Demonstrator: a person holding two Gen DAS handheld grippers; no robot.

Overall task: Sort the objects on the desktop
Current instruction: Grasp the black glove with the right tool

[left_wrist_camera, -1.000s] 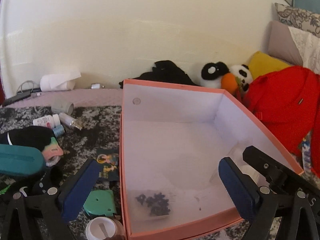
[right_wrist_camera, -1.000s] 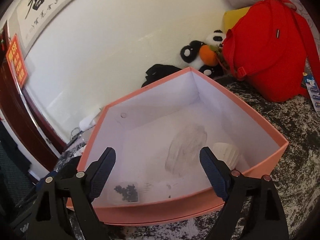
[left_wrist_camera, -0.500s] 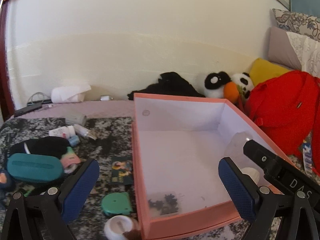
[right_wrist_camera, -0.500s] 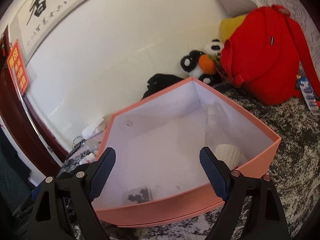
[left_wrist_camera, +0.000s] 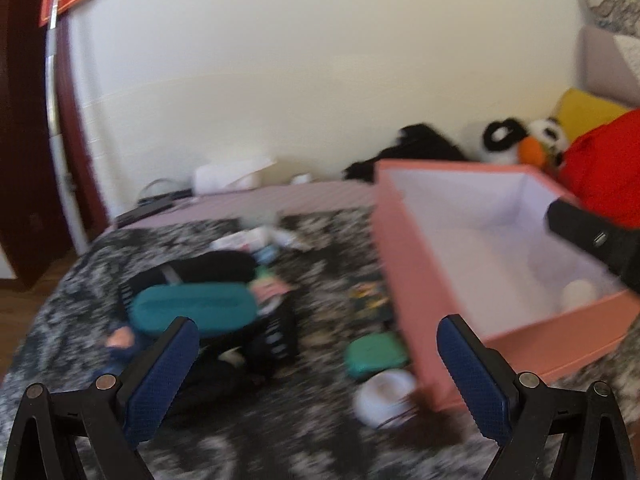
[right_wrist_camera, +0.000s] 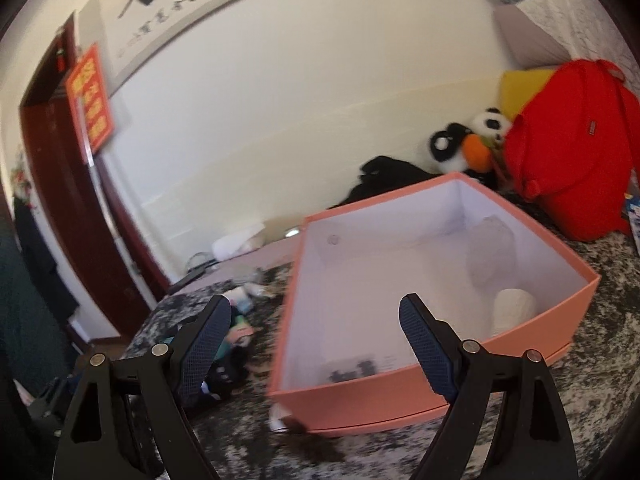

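Note:
A salmon-pink open box (right_wrist_camera: pixel 356 400) (left_wrist_camera: pixel 404 264) with a white inside stands on the mottled black-and-white surface. In it lie a white cylinder (right_wrist_camera: pixel 512 312), a clear bag (right_wrist_camera: pixel 492 248) and a small packet of dark bits (right_wrist_camera: pixel 352 372). Left of the box lies the clutter: a teal case (left_wrist_camera: pixel 192 306), black cloth (left_wrist_camera: pixel 208 268), a small green case (left_wrist_camera: pixel 374 354) and a white round lid (left_wrist_camera: pixel 384 396). My left gripper (left_wrist_camera: pixel 320 376) is open and empty above this clutter. My right gripper (right_wrist_camera: pixel 316 348) hangs open and empty over the box's near left corner. The left wrist view is blurred.
A red backpack (right_wrist_camera: pixel 576 152), a panda plush (right_wrist_camera: pixel 468 144) and a yellow cushion (right_wrist_camera: pixel 520 88) sit behind the box to the right. Black cloth (right_wrist_camera: pixel 384 176) lies at the wall. Far left are a tissue pack (left_wrist_camera: pixel 228 176), cables and a dark red door frame (left_wrist_camera: pixel 24 120).
Both grippers have swung left and drawn back from the box. The clutter pile now lies between my left gripper's fingers, and the box has shifted to the right of both views.

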